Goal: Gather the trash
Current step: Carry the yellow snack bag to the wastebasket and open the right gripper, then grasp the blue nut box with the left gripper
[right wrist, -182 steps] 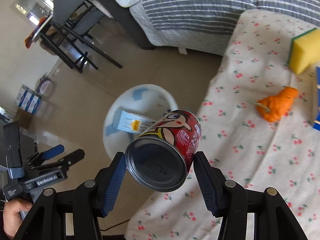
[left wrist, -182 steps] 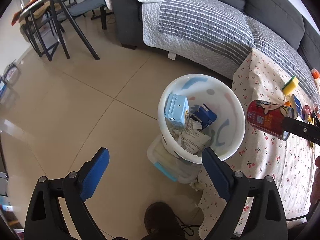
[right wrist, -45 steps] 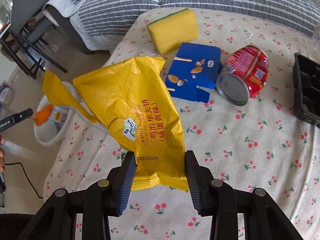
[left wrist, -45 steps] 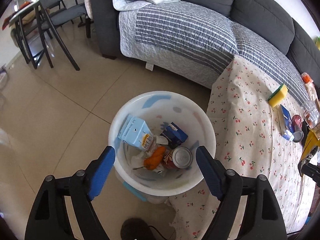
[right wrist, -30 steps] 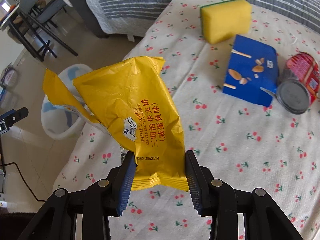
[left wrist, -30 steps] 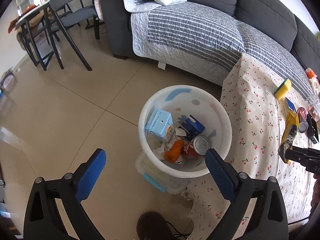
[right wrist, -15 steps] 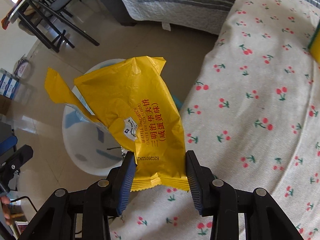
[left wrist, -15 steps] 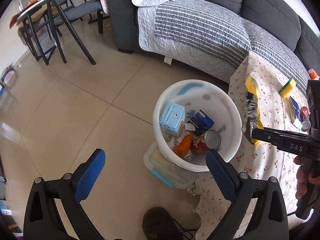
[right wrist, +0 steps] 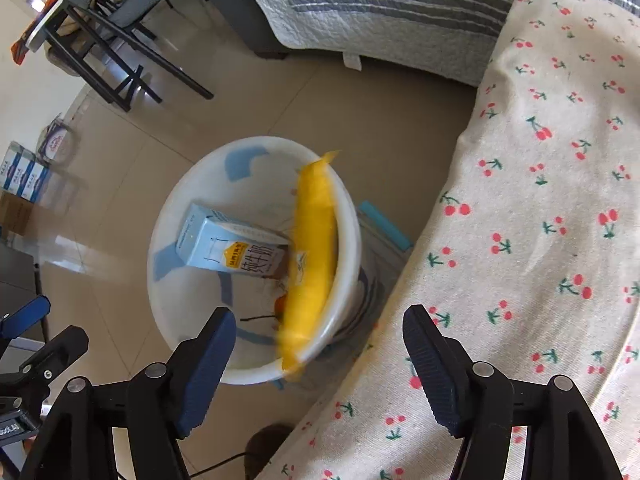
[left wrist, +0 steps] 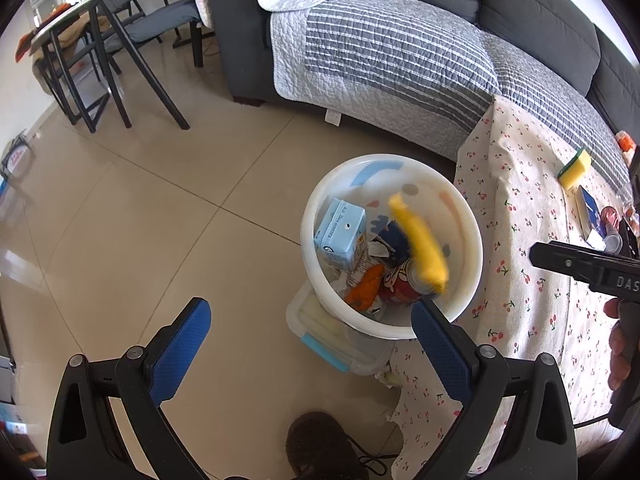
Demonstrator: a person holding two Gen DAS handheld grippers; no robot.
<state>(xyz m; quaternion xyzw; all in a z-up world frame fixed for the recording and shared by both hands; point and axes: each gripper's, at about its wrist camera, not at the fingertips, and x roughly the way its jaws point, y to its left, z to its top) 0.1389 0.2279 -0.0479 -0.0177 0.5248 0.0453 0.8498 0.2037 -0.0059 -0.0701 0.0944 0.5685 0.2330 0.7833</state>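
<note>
The yellow wrapper [right wrist: 312, 248], pinched in the right claw [right wrist: 316, 344] half a second ago, is now loose and motion-blurred, dropping ahead of that claw into the white bin [right wrist: 176, 200], beside the blue carton [right wrist: 228, 246] and over the red can [left wrist: 396, 286]. The right claw now stands wide open and empty. The left claw [left wrist: 308, 340] stays open, empty, the bin just ahead of its right finger, beside the cherry-print table [left wrist: 532, 280].
</note>
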